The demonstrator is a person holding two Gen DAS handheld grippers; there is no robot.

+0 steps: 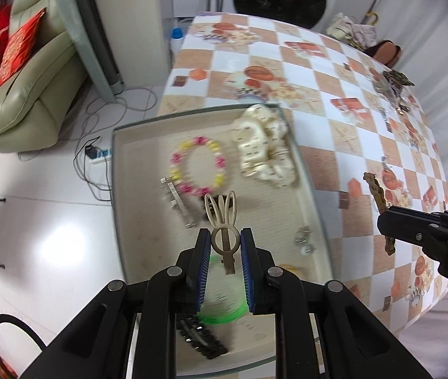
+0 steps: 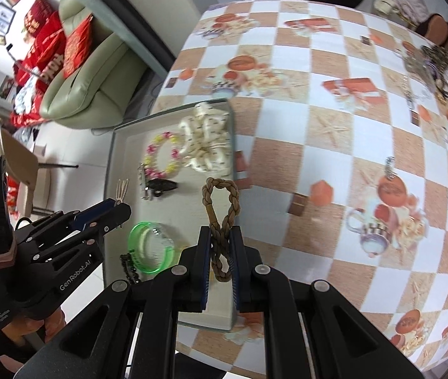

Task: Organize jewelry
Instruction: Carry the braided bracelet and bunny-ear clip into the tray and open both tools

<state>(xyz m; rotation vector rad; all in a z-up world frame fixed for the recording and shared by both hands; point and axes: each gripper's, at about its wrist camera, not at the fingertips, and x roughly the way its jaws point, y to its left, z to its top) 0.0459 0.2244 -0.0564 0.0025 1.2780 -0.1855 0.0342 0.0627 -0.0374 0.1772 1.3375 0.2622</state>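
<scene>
My left gripper (image 1: 224, 242) is shut on a beige rabbit-ear hair clip (image 1: 222, 221) and holds it above the grey tray (image 1: 119, 189). My right gripper (image 2: 220, 240) is shut on a brown braided cord bracelet (image 2: 222, 202), held over the tray's right edge (image 2: 233, 132). In the tray lie a pink-and-yellow bead bracelet (image 1: 197, 165), a cream scrunchie (image 1: 263, 147), a silver bar clip (image 1: 176, 202), a green bangle (image 2: 149, 248), a black chain (image 1: 200, 336), a black hair claw (image 2: 162, 186) and small earrings (image 1: 304, 241). The right gripper shows at the left wrist view's right edge (image 1: 382, 224).
The table has a checkered orange-and-white cloth (image 2: 334, 126). A pile of more jewelry (image 2: 429, 69) lies at its far right, and a silver pendant (image 2: 389, 165) lies loose on the cloth. A green sofa (image 1: 31, 88) and cables on the floor (image 1: 97, 145) are to the left.
</scene>
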